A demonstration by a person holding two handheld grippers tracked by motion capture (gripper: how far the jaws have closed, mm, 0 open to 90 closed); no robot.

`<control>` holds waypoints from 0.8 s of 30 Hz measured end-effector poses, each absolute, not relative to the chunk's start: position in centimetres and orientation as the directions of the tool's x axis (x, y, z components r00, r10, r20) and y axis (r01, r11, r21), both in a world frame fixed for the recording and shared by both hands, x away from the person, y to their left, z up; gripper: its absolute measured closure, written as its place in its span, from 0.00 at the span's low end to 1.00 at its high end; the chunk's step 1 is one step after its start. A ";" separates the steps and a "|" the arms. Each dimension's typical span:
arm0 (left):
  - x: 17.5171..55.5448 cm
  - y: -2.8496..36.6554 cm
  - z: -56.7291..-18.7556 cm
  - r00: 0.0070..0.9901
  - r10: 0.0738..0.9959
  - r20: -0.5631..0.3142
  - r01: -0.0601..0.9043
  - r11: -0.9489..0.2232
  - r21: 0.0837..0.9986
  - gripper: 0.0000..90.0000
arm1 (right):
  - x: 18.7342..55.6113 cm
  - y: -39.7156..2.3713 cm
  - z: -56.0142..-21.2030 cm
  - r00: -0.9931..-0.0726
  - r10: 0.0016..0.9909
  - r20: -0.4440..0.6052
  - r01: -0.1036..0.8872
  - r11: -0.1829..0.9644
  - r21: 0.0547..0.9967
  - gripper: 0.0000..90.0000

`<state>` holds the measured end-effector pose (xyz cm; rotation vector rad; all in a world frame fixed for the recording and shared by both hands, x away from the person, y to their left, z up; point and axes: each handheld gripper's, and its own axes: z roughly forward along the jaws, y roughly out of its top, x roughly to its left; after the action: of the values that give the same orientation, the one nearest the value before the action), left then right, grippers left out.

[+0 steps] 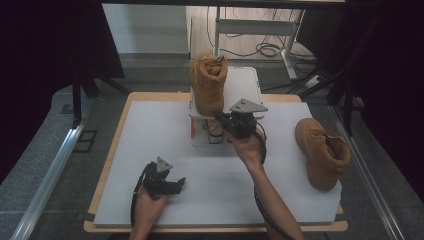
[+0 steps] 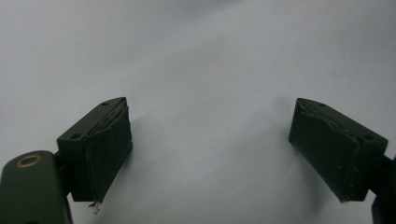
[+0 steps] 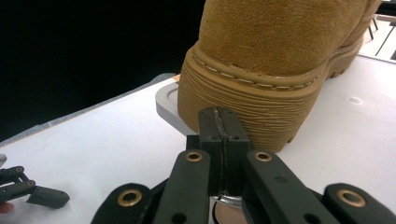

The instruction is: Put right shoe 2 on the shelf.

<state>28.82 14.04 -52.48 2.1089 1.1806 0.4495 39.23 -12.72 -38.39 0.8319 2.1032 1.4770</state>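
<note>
- So the tan boot (image 1: 208, 84) is standing upright on a white stand (image 1: 247, 82) at the far edge of the table (image 1: 150, 135), heel end toward the person. In the right gripper view you get the ribbed heel (image 3: 247, 105) close up, parked right by the stand's near edge (image 3: 169, 101).
- The right gripper (image 1: 220, 118) is right at that heel with its jaws pressed flat together, nothing pinched between them. The closed tips look like they're touching or almost touching the sole, honestly can't tell which.
- My guess is it's nudging or squaring up the boot on the stand rather than grabbing it.
- The second boot (image 1: 322, 152) lies tipped on its side over at the right edge of the table, well apart from everything else.
- The left gripper (image 1: 180, 181) rests low over the bare white tabletop near the person, jaws spread wide, holding nothing.
- What could go wrong: the boot is tall and sits near the stand's edge, so a push low on the heel could pivot it or tip it instead of sliding it.
- Closed tips on that ribbed rubber could also skid off sideways and jab the stand, which looks light enough to shift.
- The right gripper's cable (image 1: 261, 142) is hanging near the stand too, so a snag there could drag things.
</note>
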 end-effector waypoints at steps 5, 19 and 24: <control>28.8 14.0 -52.5 0.531 0.847 -0.025 0.616 -0.366 0.698 0.14 | 39.4 -12.0 -38.4 -0.730 0.684 -0.014 0.221 0.255 0.941 1.00; 28.8 14.0 -52.5 0.531 0.847 -0.025 0.615 -0.365 0.699 0.14 | 39.7 -10.3 -38.6 -0.735 0.678 -0.015 0.218 0.257 0.941 1.00; 28.8 14.0 -52.5 0.531 0.847 -0.025 0.615 -0.365 0.699 0.14 | 39.7 -10.3 -38.6 -0.736 0.676 -0.016 0.214 0.255 0.943 1.00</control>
<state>28.80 14.02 -52.49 2.1072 1.1801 0.4501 39.68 -10.33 -38.63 0.8093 2.1130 1.4849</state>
